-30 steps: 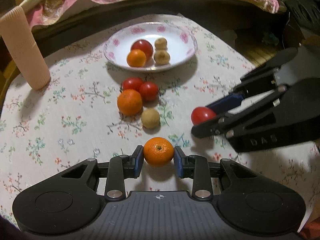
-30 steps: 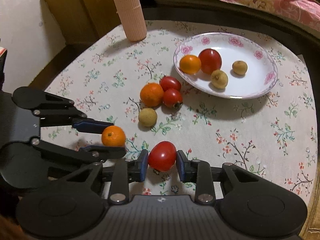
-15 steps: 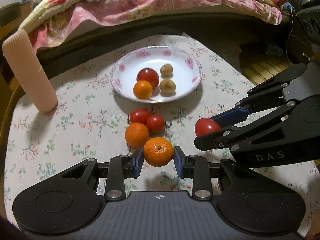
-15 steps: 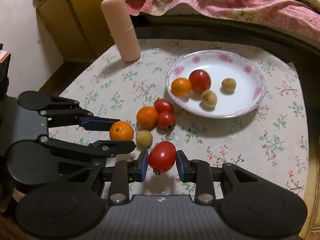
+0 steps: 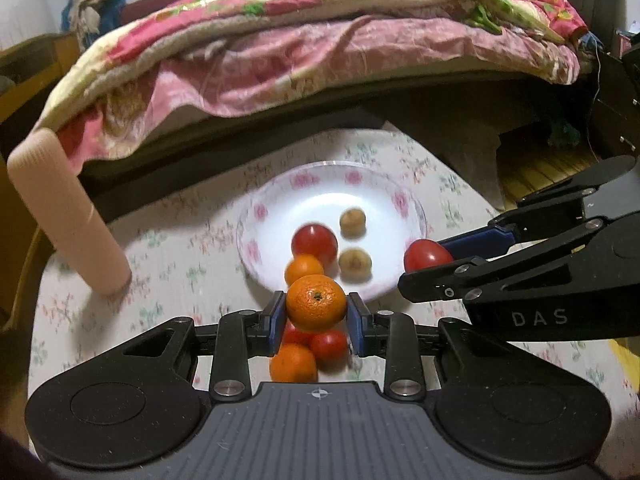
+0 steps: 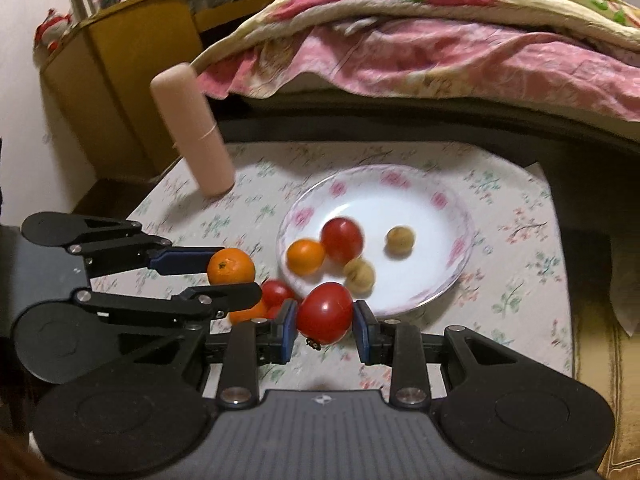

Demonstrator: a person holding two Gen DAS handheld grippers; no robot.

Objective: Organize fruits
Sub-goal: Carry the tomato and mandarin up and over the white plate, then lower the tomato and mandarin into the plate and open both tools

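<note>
Both held fruits have been carried up and forward since the earlier frames, so that the white floral-rimmed plate (image 5: 256,216) now lies close ahead of each gripper instead of far across the bench. The left gripper (image 5: 316,312) is clamped by its blue-padded fingers (image 5: 275,320) on a round orange mandarin (image 5: 316,302), held clear above the loose fruit. The right gripper (image 6: 325,320) is pinched on a glossy red tomato (image 6: 325,312) in the same way.

From both pairs of fingers the plate lies straight ahead and lower; its near rim is judged nearer to the right gripper, whose tomato already overlaps that rim in the right wrist view. The plate already holds a small orange mandarin (image 6: 306,257), a red tomato (image 6: 342,239) and two tan longan-like fruits (image 6: 400,239), with bare space on its far and right side. On the bench, just short of the plate, loose tomatoes (image 5: 329,345) and another mandarin (image 5: 293,362) are clustered.

The bench is covered by a pale flower-printed cloth (image 6: 520,264). A ribbed pink cylinder (image 5: 64,216) stands at the left, well apart. Beyond it a bed with a pink quilt (image 5: 320,52) is seen.
</note>
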